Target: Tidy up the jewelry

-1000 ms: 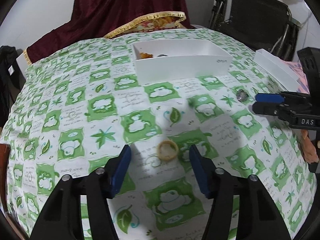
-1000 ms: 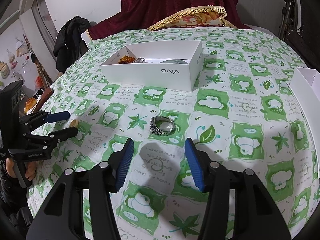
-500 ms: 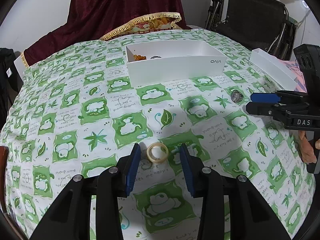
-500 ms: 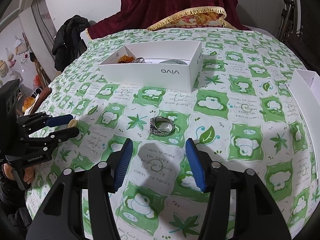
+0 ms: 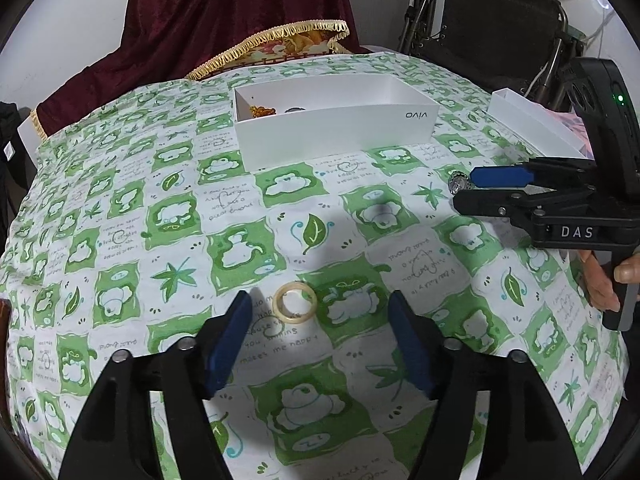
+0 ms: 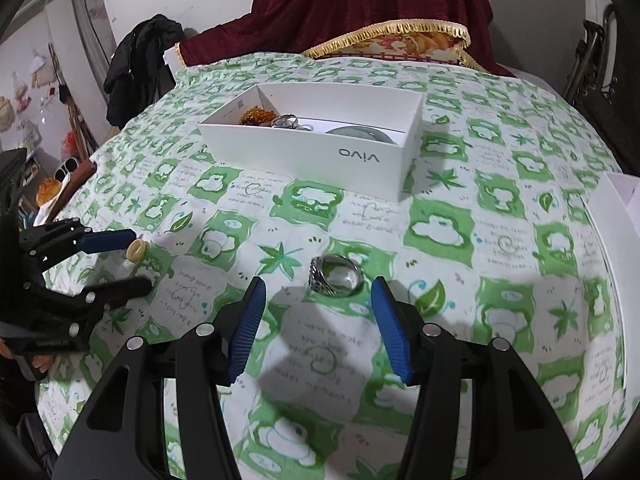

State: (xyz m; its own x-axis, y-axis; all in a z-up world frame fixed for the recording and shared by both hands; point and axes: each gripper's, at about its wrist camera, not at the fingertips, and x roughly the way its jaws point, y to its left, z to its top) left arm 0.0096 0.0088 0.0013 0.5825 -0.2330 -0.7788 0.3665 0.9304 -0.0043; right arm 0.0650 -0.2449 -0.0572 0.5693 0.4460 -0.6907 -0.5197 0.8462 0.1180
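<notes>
The cream ring (image 5: 294,303) lies flat on the green-checked tablecloth (image 5: 120,216), well in front of the white vivo box (image 5: 336,136); it sits just ahead of the left gripper (image 5: 320,340), left of the midline between the spread blue pads (image 5: 228,340), so it lies nearer the left pad; the jaws stand wide apart and hold nothing. The silver ring (image 6: 335,276) lies in front of the same box, just ahead of the right gripper (image 6: 318,324) and near its midline; those jaws are likewise spread and empty. Each ring is nearer its own gripper; being round, neither offers a long axis. The box already holds an amber piece (image 6: 256,115) and other jewelry.
</notes>
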